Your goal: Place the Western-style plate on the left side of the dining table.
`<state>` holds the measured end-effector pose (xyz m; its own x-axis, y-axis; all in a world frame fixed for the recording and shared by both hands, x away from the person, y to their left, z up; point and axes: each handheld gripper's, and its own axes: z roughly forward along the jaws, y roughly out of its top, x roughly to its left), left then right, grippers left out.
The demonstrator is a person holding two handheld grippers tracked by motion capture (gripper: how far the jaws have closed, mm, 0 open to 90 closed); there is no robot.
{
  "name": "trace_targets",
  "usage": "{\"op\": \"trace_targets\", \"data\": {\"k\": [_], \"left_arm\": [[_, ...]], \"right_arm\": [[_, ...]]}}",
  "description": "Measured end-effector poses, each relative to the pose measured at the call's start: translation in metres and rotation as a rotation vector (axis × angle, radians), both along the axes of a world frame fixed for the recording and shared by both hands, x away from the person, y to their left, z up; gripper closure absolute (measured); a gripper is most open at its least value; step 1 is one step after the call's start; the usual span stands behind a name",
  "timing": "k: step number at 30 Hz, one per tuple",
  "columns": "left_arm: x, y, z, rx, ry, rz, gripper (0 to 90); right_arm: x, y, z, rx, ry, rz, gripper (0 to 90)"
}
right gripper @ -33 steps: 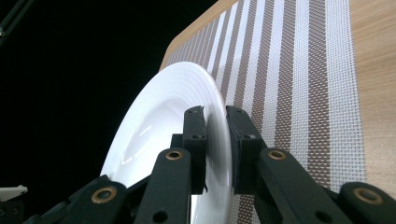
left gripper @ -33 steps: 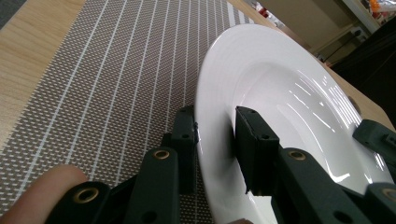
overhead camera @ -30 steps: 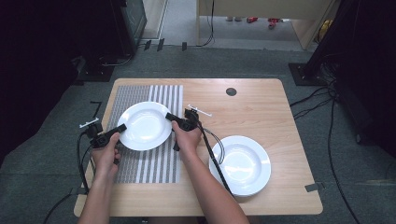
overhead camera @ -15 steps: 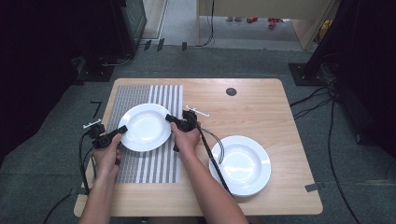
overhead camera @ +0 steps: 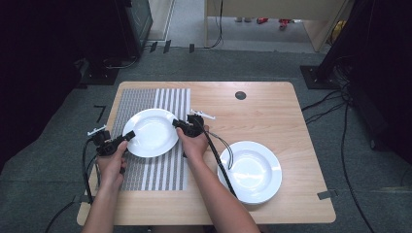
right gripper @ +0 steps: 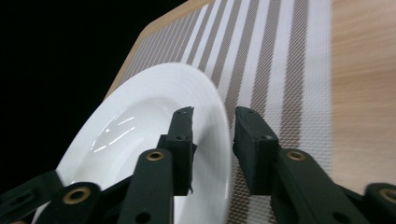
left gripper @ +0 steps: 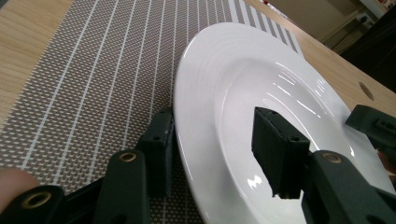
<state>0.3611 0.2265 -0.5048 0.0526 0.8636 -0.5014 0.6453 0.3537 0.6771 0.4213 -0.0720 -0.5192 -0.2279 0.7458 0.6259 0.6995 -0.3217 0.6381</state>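
Note:
A white plate [overhead camera: 150, 132] lies on a grey striped placemat [overhead camera: 155, 170] at the left of the table. My left gripper [overhead camera: 128, 136] is at its left rim. In the left gripper view the jaws straddle that rim [left gripper: 261, 84], one under it and one above the bowl with a gap, so my left gripper [left gripper: 217, 140] stands open. My right gripper [overhead camera: 176, 123] is at the plate's right rim. In the right gripper view its jaws sit close on either side of the plate [right gripper: 154, 116], and my right gripper [right gripper: 212, 135] looks shut on it.
A second white plate [overhead camera: 252, 170] sits on the bare wooden table [overhead camera: 272, 116] at the front right, with the right gripper's cable trailing over its edge. A black round hole [overhead camera: 240, 95] marks the table's far side. Dark equipment and cables surround the table.
The left hand and its gripper have shifted slightly toward the plate's rim. The plate and the right gripper stay about where they were.

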Motion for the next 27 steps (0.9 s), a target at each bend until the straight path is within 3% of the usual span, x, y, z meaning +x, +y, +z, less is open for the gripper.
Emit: {"op": "trace_targets", "data": {"k": [7, 13, 15, 18, 21, 22, 24, 27], "left_arm": [[-0.011, -0.006, 0.007, 0.034, 0.013, -0.006, 39.0], [-0.023, -0.009, 0.017, 0.078, 0.002, 0.006, 22.8], [-0.028, -0.012, 0.02, 0.093, -0.002, -0.003, 21.0], [-0.038, -0.016, 0.023, 0.117, -0.011, -0.015, 18.8], [-0.044, -0.017, 0.024, 0.128, -0.012, -0.023, 18.7], [-0.049, -0.016, 0.025, 0.135, -0.009, -0.03, 18.4], [-0.057, -0.012, 0.026, 0.139, -0.012, -0.023, 18.4], [-0.066, -0.007, 0.026, 0.148, -0.01, -0.019, 18.4]], "right_arm": [[-0.005, -0.014, 0.013, -0.057, -0.049, -0.013, 58.0], [-0.014, -0.03, 0.026, -0.032, -0.084, 0.019, 49.9], [-0.016, -0.033, 0.029, -0.047, -0.089, 0.035, 51.0], [-0.025, -0.042, 0.039, -0.081, -0.147, 0.077, 49.0], [-0.03, -0.046, 0.044, -0.103, -0.144, 0.096, 44.2], [-0.035, -0.052, 0.05, -0.132, -0.132, 0.139, 44.1], [-0.04, -0.057, 0.054, -0.157, -0.131, 0.165, 41.8], [-0.046, -0.065, 0.057, -0.142, -0.142, 0.184, 39.4]]}}
